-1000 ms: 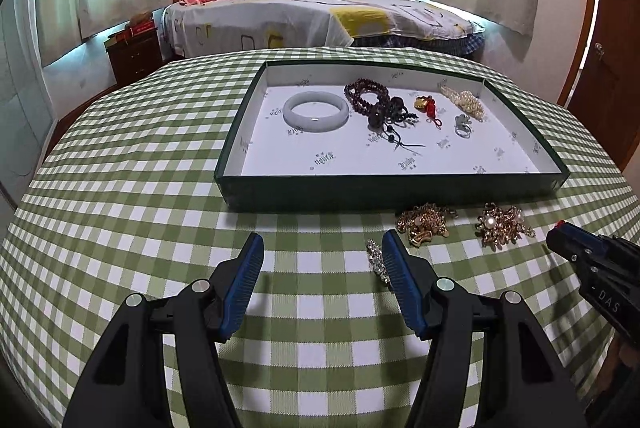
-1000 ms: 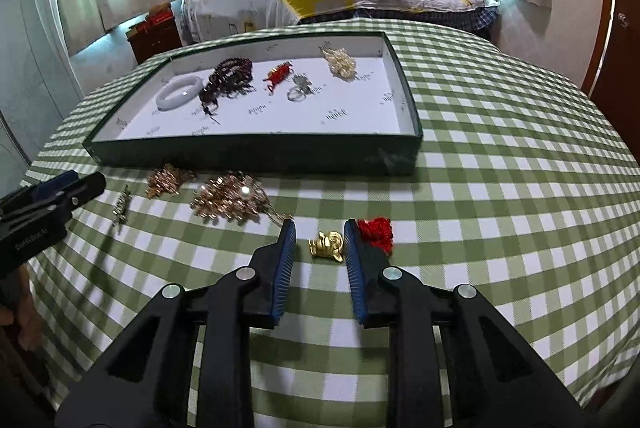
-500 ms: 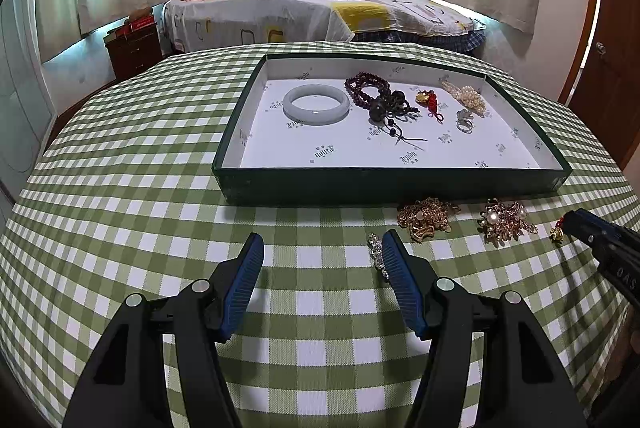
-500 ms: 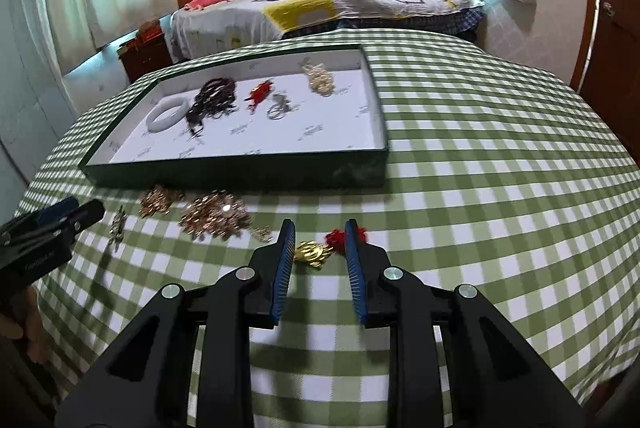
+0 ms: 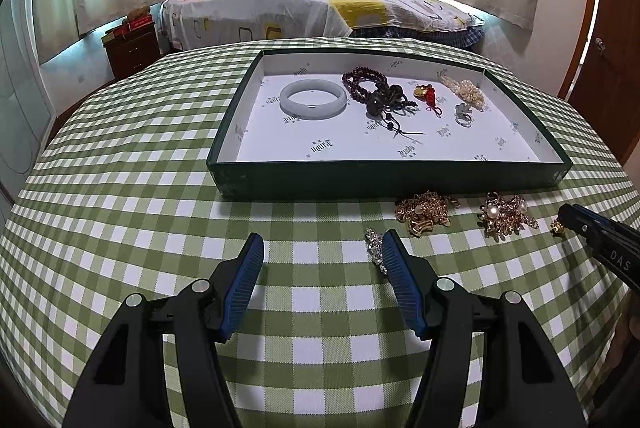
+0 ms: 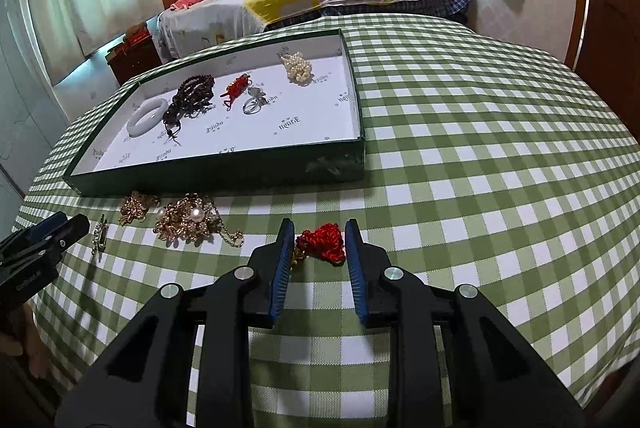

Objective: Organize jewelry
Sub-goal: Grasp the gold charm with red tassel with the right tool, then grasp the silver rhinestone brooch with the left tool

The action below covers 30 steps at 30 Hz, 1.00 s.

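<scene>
A dark green tray (image 5: 384,180) (image 6: 224,170) with a white floor holds a pale jade bangle (image 5: 313,99), dark bead strings (image 5: 368,88), a red-and-gold charm (image 5: 428,96), a ring (image 5: 464,118) and pearls (image 5: 466,90). On the cloth in front lie a gold chain cluster (image 5: 424,214), a pearl-and-gold cluster (image 5: 505,216) (image 6: 188,218) and a silver brooch (image 5: 375,246) (image 6: 99,231). My left gripper (image 5: 322,252) is open, the brooch by its right finger. My right gripper (image 6: 318,240) is open around a red knot charm (image 6: 324,242) with a gold pendant.
The round table wears a green-and-white checked cloth (image 5: 120,188). A bed (image 5: 320,8) stands behind it, a wooden door (image 5: 612,40) at the right and a dark nightstand (image 5: 132,46) at the left.
My right gripper has drawn back and shifted right, so the red knot now sits between its fingers instead of the gold pendant. My left gripper has stayed open by the brooch.
</scene>
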Each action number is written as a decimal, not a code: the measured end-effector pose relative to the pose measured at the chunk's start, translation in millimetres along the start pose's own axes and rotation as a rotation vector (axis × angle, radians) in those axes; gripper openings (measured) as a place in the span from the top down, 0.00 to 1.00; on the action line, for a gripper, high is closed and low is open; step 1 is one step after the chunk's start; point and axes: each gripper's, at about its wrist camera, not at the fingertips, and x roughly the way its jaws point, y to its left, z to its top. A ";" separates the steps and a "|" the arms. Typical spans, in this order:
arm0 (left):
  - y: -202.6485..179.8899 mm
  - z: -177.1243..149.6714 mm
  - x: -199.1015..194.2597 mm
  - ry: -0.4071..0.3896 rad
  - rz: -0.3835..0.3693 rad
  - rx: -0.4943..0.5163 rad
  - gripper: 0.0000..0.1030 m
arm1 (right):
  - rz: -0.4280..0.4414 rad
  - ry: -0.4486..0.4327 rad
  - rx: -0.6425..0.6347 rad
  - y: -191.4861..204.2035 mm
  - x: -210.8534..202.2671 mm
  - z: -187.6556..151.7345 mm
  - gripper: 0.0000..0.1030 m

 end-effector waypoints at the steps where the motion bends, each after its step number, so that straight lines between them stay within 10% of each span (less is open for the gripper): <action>1: -0.1 -0.2 0.6 0.002 0.000 0.001 0.42 | 0.006 -0.001 -0.004 1.3 0.2 -0.2 0.79; 30: -14.0 0.0 14.1 0.059 -0.028 0.033 0.43 | 0.073 -0.017 -0.017 10.6 -3.0 3.6 0.88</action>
